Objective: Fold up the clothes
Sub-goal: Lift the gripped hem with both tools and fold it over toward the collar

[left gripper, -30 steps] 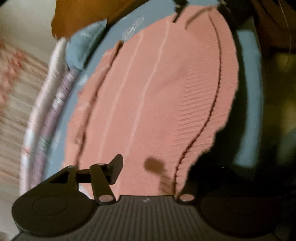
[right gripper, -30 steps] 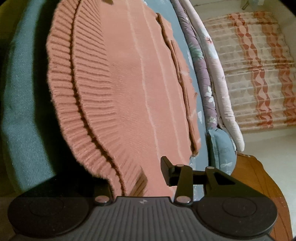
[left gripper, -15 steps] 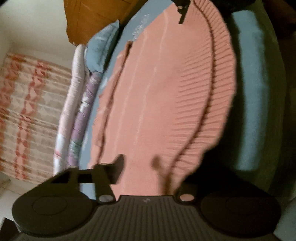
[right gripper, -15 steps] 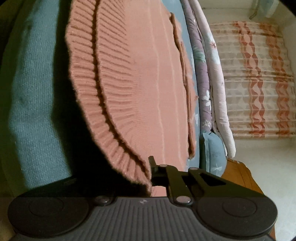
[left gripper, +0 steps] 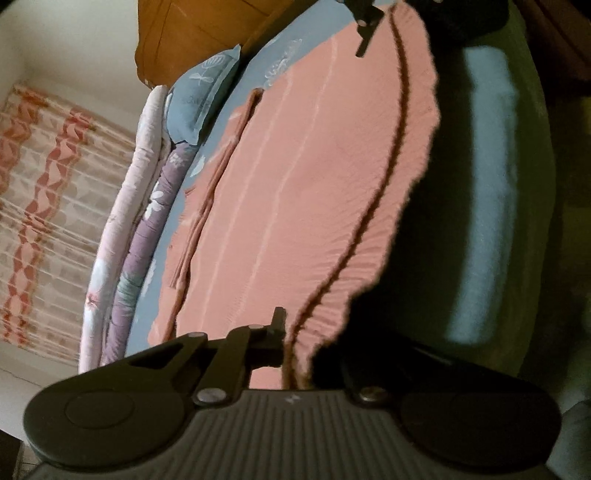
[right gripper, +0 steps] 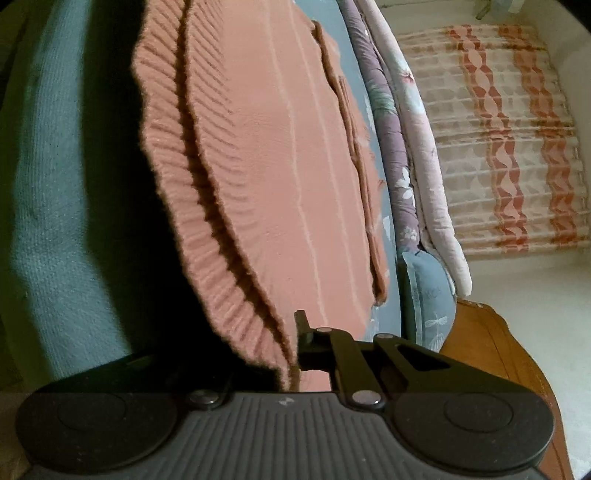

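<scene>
A salmon-pink knitted sweater [left gripper: 306, 192] lies spread on a blue bedsheet [left gripper: 266, 62], its ribbed hem [left gripper: 373, 258] lifted at the near edge. My left gripper [left gripper: 291, 343] is shut on one corner of that hem, the knit pinched between its jaws. In the right wrist view the same sweater [right gripper: 280, 166] stretches away, and my right gripper [right gripper: 293, 347] is shut on the other hem corner [right gripper: 236, 273]. The far end of the hem in the left wrist view meets the right gripper [left gripper: 364, 33]. The inner finger of each gripper is hidden behind the fabric.
A person's teal knitted top [right gripper: 55, 236] stands close beside the hem. A blue pillow [left gripper: 203, 99], rolled floral quilts [left gripper: 144, 221], a wooden headboard [left gripper: 207, 33] and a patterned curtain [right gripper: 498, 147] border the bed.
Both grippers' jaws closed onto the hem corners, and the ribbed edge rose off the bed. The left view swung, bringing the curtain and quilts into sight.
</scene>
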`<action>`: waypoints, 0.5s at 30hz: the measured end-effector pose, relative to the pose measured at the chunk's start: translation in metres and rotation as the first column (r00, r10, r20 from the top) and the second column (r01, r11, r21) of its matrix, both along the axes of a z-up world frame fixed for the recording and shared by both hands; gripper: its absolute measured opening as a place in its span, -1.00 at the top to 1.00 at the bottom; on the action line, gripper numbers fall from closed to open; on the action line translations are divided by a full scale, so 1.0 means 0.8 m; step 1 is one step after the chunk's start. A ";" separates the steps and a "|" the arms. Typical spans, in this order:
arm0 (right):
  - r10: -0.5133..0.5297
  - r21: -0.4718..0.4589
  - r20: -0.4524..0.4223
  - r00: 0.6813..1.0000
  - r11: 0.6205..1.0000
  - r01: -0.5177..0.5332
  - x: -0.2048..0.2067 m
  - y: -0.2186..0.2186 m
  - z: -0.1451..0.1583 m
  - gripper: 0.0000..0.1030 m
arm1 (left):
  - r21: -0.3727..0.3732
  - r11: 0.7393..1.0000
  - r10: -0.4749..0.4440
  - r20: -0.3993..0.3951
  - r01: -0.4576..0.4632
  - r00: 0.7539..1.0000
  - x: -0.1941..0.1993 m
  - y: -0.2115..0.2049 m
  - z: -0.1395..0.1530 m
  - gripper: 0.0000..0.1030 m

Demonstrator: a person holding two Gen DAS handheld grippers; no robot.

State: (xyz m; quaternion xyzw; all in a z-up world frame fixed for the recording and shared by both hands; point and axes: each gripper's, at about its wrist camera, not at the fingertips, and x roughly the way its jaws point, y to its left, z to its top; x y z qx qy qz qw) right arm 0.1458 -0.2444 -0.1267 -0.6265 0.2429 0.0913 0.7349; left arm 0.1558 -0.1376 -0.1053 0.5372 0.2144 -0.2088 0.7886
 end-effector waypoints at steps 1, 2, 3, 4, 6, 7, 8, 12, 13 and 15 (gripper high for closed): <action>0.005 0.001 -0.013 1.000 1.000 -0.005 0.003 -0.001 0.007 0.79 | -0.010 1.000 -0.001 -0.028 0.000 1.000 0.004 0.002 0.008 0.91; 0.008 0.010 -0.031 0.999 1.000 -0.008 0.009 -0.002 0.017 0.79 | -0.020 1.000 -0.002 -0.056 0.001 0.998 0.007 0.004 0.016 0.91; 0.012 0.018 -0.050 0.999 1.000 -0.011 0.015 -0.003 0.027 0.79 | -0.033 0.999 0.001 -0.086 -0.003 0.996 0.013 0.007 0.026 0.91; 0.014 0.030 -0.070 0.997 0.999 -0.012 0.021 -0.004 0.037 0.79 | -0.047 0.999 0.006 -0.118 -0.011 0.993 0.021 0.010 0.037 0.91; 0.011 0.072 -0.123 0.992 0.997 -0.002 0.040 -0.005 0.063 0.79 | -0.065 0.997 0.017 -0.168 -0.028 0.986 0.039 0.015 0.054 0.91; 0.012 0.091 -0.149 0.989 0.996 0.002 0.050 -0.006 0.075 0.79 | -0.071 0.997 0.025 -0.195 -0.040 0.981 0.051 0.017 0.062 0.91; 0.017 0.106 -0.174 0.985 0.994 0.001 0.059 -0.007 0.085 0.79 | -0.077 0.996 0.036 -0.220 -0.054 0.975 0.060 0.019 0.069 0.90; 0.044 0.136 -0.217 0.975 0.991 -0.014 0.094 -0.012 0.115 0.79 | -0.067 0.994 0.063 -0.267 -0.084 0.962 0.092 0.023 0.089 0.90; 0.049 0.141 -0.219 0.975 0.990 -0.018 0.102 -0.014 0.120 0.79 | -0.063 0.994 0.070 -0.266 -0.089 0.961 0.099 0.024 0.093 0.90; 0.059 0.154 -0.220 0.974 0.988 -0.025 0.120 -0.017 0.132 0.79 | -0.060 0.993 0.085 -0.266 -0.104 0.960 0.113 0.025 0.102 0.90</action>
